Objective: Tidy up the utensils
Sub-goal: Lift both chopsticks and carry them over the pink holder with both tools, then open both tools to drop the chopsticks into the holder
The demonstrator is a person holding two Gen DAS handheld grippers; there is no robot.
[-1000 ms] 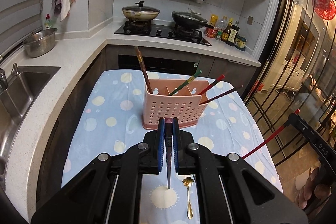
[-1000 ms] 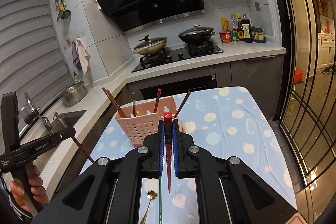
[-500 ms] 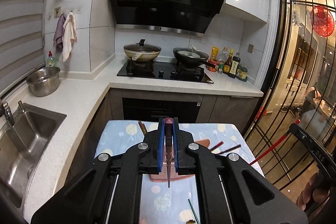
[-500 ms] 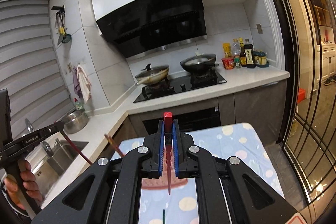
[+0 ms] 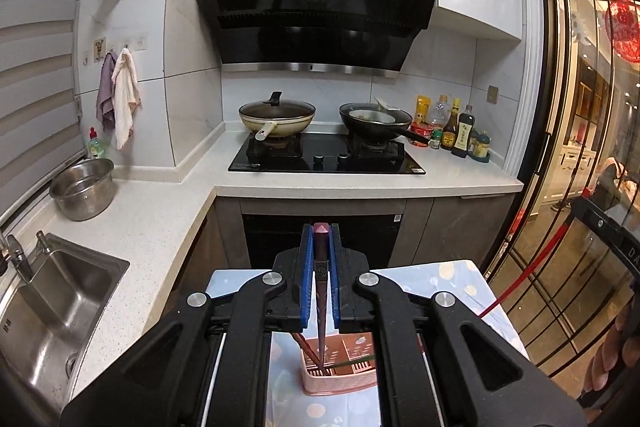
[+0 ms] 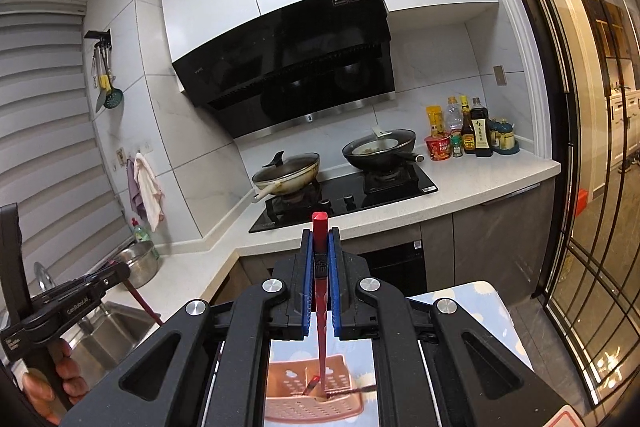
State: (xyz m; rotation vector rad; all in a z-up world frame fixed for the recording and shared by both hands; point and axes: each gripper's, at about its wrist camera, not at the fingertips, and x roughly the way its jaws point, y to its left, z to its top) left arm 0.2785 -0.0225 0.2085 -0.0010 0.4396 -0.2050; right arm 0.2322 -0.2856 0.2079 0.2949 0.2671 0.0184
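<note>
Pink perforated basket [image 5: 340, 379] on pale-blue dotted cloth [image 5: 456, 279], maroon chopstick [image 5: 321, 291], red chopstick [image 6: 321, 267], blue-padded black grippers.

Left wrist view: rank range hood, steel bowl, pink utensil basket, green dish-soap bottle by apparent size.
1. Range hood
2. Steel bowl and pink utensil basket: similar; the basket is nearer and partly hidden, so unranked
3. Green dish-soap bottle
</note>
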